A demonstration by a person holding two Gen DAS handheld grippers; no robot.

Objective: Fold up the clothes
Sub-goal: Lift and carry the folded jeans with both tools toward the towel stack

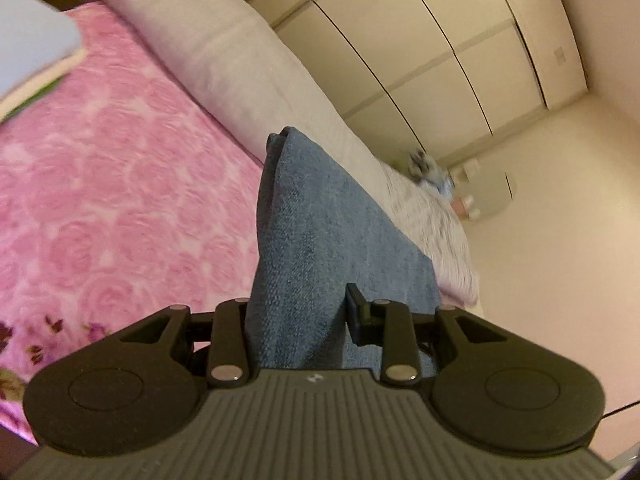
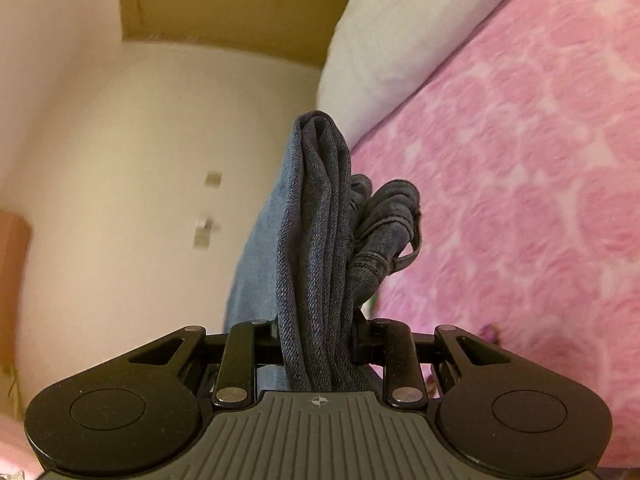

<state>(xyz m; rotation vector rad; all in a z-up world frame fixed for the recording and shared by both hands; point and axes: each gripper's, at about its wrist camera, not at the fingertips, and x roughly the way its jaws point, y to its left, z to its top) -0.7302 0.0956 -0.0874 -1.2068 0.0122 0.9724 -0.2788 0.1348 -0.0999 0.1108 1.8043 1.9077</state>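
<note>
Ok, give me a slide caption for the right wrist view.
Right hand-held gripper clamps bunched blue jeans above a pink rose-patterned blanket.

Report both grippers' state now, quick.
Left gripper: shut on the blue denim garment.
Right gripper: shut on the same garment, bunched folds.

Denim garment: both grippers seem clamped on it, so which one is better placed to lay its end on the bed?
Left, probably. The left gripper holds a flat span of the denim garment; the right gripper pinches bunched folds beside the pink bedspread.

Warm indoor light, motion blur, fisheye-warped edges
</note>
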